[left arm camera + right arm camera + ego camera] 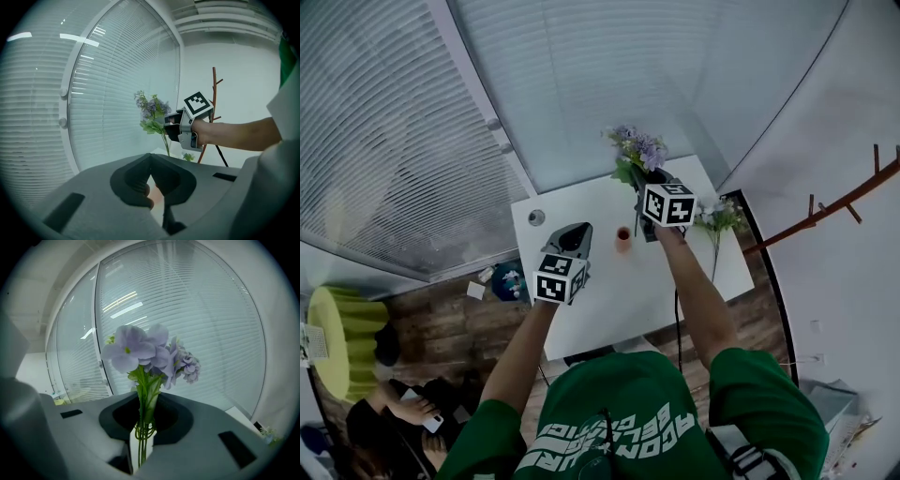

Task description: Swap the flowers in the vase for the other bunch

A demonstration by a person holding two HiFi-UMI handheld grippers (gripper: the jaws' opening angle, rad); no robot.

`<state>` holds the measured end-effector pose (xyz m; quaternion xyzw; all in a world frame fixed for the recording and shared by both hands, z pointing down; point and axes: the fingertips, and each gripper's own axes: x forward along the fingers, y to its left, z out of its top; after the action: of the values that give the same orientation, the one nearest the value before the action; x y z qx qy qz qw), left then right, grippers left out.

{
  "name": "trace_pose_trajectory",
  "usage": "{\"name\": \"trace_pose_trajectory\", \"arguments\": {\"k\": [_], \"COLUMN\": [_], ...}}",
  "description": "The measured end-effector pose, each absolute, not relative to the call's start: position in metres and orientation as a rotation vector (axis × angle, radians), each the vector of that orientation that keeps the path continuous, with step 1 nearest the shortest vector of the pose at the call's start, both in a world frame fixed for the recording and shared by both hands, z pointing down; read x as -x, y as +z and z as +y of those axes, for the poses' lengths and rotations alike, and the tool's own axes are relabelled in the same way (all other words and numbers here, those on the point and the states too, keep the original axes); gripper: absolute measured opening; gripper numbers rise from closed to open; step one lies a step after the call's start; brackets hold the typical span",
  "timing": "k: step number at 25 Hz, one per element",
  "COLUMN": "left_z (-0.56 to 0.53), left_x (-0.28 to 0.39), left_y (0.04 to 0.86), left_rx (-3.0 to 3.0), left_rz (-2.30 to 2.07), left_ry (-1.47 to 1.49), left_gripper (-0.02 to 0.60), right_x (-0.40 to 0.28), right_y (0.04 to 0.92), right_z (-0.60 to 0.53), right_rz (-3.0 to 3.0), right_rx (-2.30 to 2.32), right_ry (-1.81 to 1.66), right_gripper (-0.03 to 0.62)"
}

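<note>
Purple bunch (150, 352) being held by stems, clamped in right hand-held gripper (144, 401), above tabletop (581, 206). Left hand-held gripper (150, 157) being carried jaws together, empty, near vase (623, 236).

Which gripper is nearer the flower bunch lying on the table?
Right. The right gripper, holding purple flowers, hovers beside that bunch; the left gripper is farther, past the vase.

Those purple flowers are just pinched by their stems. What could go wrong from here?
The right gripper holds the purple bunch only by its thin stems, so the heavy blooms might tilt or slip. The small vase stands between both grippers; a bump could tip it. The other bunch lies near the table edge and could get swept off.
</note>
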<state>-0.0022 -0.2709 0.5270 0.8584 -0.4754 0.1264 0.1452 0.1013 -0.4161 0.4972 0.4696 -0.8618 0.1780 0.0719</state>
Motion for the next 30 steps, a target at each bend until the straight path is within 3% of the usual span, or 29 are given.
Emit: {"name": "trace_pose_trajectory", "arguments": {"k": [30], "left_z": [-0.283], "left_x": [0.015], "left_y": [0.562], "left_rx": [-2.372], "left_rz": [-1.392], "left_ry": [0.354], "left_gripper": [0.003], "right_x": [-0.077], "right_y": [0.646], "right_z": [-0.376], "right_rz": [-2.434], "right_rx": [-1.196], "right_ry": [0.554], "right_gripper": [0.057]}}
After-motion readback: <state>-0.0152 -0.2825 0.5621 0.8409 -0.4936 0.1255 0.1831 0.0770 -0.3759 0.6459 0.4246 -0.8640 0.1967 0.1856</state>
